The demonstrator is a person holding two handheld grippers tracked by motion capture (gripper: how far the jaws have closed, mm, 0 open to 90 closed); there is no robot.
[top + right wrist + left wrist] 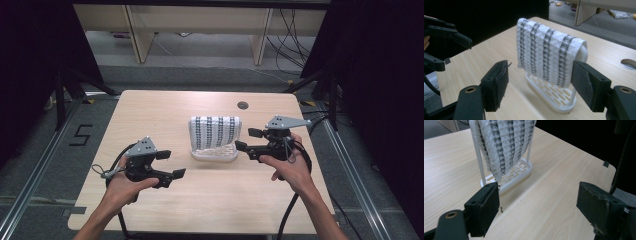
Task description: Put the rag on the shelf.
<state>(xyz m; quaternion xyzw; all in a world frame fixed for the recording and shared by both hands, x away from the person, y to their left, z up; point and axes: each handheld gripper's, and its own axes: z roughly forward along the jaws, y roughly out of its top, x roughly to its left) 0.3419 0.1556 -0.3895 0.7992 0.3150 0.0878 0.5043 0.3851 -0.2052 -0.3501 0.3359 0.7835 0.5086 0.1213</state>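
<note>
Striped towel (215, 131) draped over white rack (215, 154), just ahead of right gripper (245, 140), jaws wide, gripping nothing. Farther off from left gripper (172, 165), likewise agape and empty.

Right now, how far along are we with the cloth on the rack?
Done: nothing visibly; the striped cloth hangs draped over the white rack. In hand: nothing; the left gripper and right gripper flank it with open, empty jaws. Left: closing in, gripping the cloth, whatever follows.
</note>
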